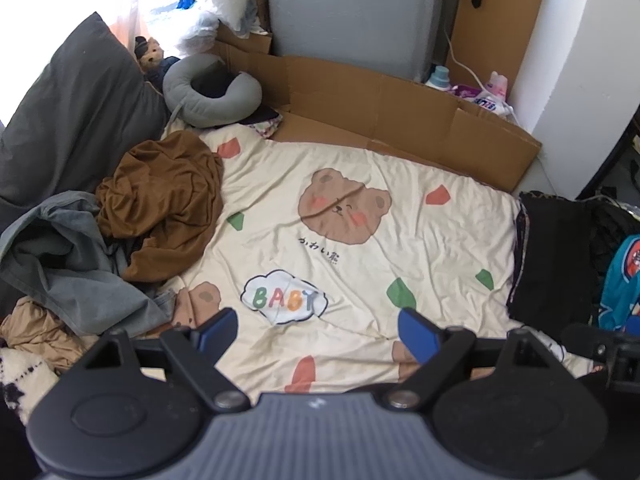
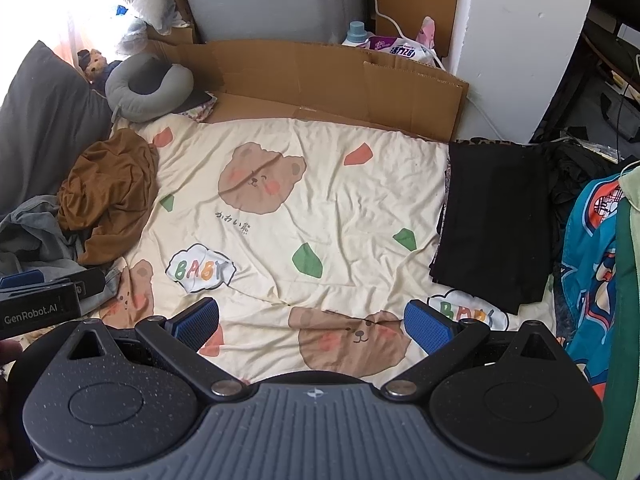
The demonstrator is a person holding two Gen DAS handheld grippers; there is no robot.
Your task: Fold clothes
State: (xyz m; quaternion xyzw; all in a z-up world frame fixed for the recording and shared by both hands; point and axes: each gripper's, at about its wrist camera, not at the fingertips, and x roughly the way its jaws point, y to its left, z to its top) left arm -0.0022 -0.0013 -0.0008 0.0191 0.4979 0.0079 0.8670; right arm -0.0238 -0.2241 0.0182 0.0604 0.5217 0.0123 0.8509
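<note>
A crumpled brown garment [image 1: 164,208] [image 2: 110,196] lies at the left of the cream bear-print bedspread [image 1: 360,264] [image 2: 304,216], on top of a heap with a grey garment [image 1: 68,264] [image 2: 28,236] and a tan one [image 1: 36,336]. A folded black garment [image 1: 554,256] [image 2: 496,220] rests flat at the right edge. My left gripper [image 1: 320,332] hovers open over the bedspread with nothing between its blue pads. My right gripper [image 2: 316,324] is likewise open and empty above the sheet. The left gripper's body [image 2: 44,300] shows at the left edge of the right wrist view.
A dark grey pillow [image 1: 68,120] and a grey neck pillow [image 1: 208,92] sit at the back left. Flattened cardboard [image 1: 392,120] lines the far side before a grey cabinet [image 1: 352,12]. Detergent bottles [image 2: 396,42] stand behind. Teal printed fabric [image 2: 592,264] hangs at the right.
</note>
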